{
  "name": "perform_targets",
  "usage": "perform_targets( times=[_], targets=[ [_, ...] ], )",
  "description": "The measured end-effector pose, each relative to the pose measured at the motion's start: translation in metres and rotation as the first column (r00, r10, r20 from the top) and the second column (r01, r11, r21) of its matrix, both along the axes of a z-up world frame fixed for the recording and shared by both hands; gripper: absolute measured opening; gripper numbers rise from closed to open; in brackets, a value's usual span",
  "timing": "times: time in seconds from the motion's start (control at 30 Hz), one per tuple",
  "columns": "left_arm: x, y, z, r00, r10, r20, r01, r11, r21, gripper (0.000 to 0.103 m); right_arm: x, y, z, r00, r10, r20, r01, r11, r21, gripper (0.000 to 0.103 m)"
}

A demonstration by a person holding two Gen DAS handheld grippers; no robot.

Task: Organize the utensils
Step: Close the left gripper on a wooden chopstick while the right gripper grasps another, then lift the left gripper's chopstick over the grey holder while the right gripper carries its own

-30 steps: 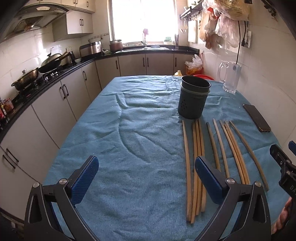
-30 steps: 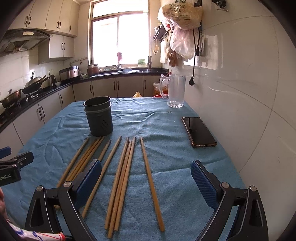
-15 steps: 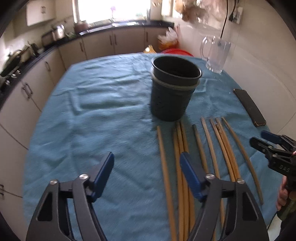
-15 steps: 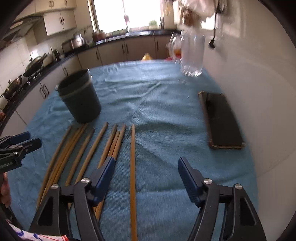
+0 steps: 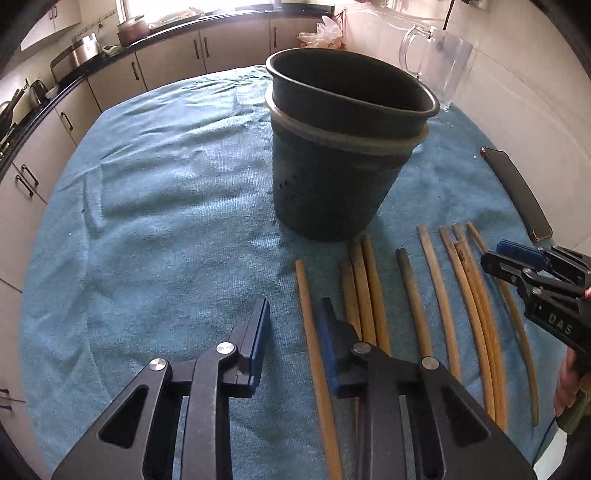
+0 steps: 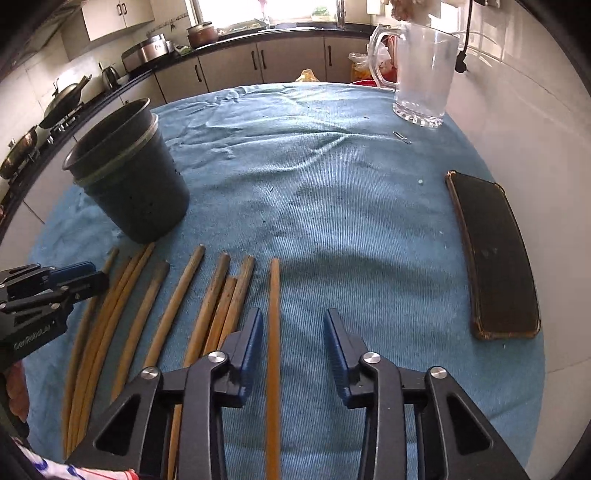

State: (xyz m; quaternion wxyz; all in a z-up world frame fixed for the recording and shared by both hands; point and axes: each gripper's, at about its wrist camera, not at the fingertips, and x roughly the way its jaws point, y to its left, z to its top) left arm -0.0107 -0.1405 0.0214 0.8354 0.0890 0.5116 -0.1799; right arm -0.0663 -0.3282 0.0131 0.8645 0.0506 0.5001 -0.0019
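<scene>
Both tongs are being closed, nothing gripped yet — left tongs [image 5: 295, 328] around the leftmost chopstick [image 5: 314, 350], right tongs [image 6: 293, 332] around the rightmost chopstick [image 6: 273, 350] (shafts lying lengthwise between pads), holder [image 5: 343, 147] just beyond on the surface.

We see tan wooden chopsticks [image 6: 273, 332] on a ribbed blue cloth [image 6: 332, 192]. Beside them our dark grey holder [image 5: 332, 177] shows small dotted holes.

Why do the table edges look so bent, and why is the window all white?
Both views: a fisheye lens bows straight lines, so the blue cloth curves like a dome and the phone bends. Right wrist view: daylight overexposes the window; the glass jug catches glare. Left wrist view: the black pot looms large and sharp.
</scene>
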Motion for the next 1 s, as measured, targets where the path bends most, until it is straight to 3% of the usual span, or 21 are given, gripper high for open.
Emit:
perform_targets(
  times=[0.2, 0.27, 0.3, 0.4, 0.63, 0.8, 1.0],
  targets=[
    [0.0, -0.001, -0.001, 1.0, 0.013, 0.011, -0.013, 1.0, -0.017, 0.025, 0.023, 0.006, -0.001, 1.0, 0.01, -0.023, -0.011, 0.998, -0.055, 0.034],
    [0.007, 0.001, -0.004, 1.0, 0.02, 0.016, -0.019, 1.0, -0.02, 0.005, 0.027, 0.009, -0.001, 1.0, 0.019, -0.012, -0.02, 0.997, -0.071, 0.01],
    [0.01, 0.002, -0.004, 1.0, 0.028, 0.007, -0.028, 0.999, -0.033, 0.005, 0.026, 0.009, -0.001, 1.0, 0.017, -0.011, -0.018, 0.997, -0.082, 0.006],
    [0.006, 0.012, 0.007, 0.998, 0.056, 0.019, -0.054, 0.995, -0.084, 0.005, 0.019, 0.005, 0.008, 1.0, -0.003, 0.024, 0.004, 0.999, -0.048, 0.006],
    [-0.039, 0.034, 0.075, 0.985, 0.067, 0.159, -0.037, 0.982, -0.183, 0.005, -0.033, 0.003, 0.072, 0.978, -0.027, 0.205, 0.024, 1.0, 0.018, 0.006],
    [-0.089, 0.047, 0.123, 0.956, 0.068, 0.285, 0.001, 0.972, -0.237, 0.005, -0.083, 0.015, 0.12, 0.94, -0.02, 0.34, 0.015, 1.0, 0.017, 0.006],
    [-0.148, 0.058, 0.156, 0.916, 0.049, 0.399, 0.063, 0.963, -0.263, 0.005, -0.13, 0.033, 0.157, 0.892, 0.004, 0.452, 0.003, 1.0, -0.015, 0.006]
  ],
)
